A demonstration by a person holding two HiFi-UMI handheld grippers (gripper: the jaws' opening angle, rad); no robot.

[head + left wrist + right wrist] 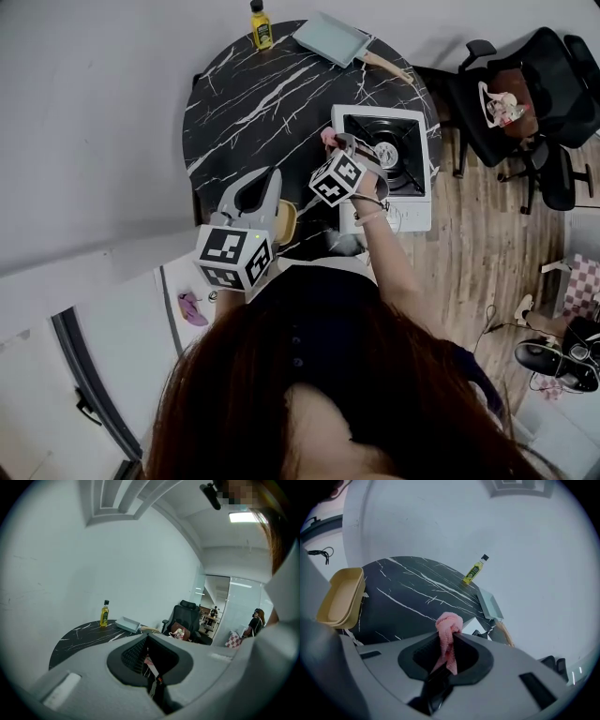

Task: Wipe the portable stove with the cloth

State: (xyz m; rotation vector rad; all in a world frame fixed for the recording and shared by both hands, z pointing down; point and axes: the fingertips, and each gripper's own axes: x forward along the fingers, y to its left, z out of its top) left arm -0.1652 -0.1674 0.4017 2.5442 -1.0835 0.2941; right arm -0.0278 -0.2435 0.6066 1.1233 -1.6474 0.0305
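The white portable stove with a black burner stands at the right side of the round black marble table. My right gripper hovers over the stove's left edge and is shut on a pink cloth. In the right gripper view the pink cloth bunches out between the jaws, with a corner of the stove just past it. My left gripper is held above the table's near edge, left of the stove. Its jaws stand shut with nothing between them, as the left gripper view shows.
A yellow tray lies near the table's front edge. At the far rim stand an oil bottle and a blue-grey pan with a wooden handle. Black office chairs stand right of the table on the wooden floor.
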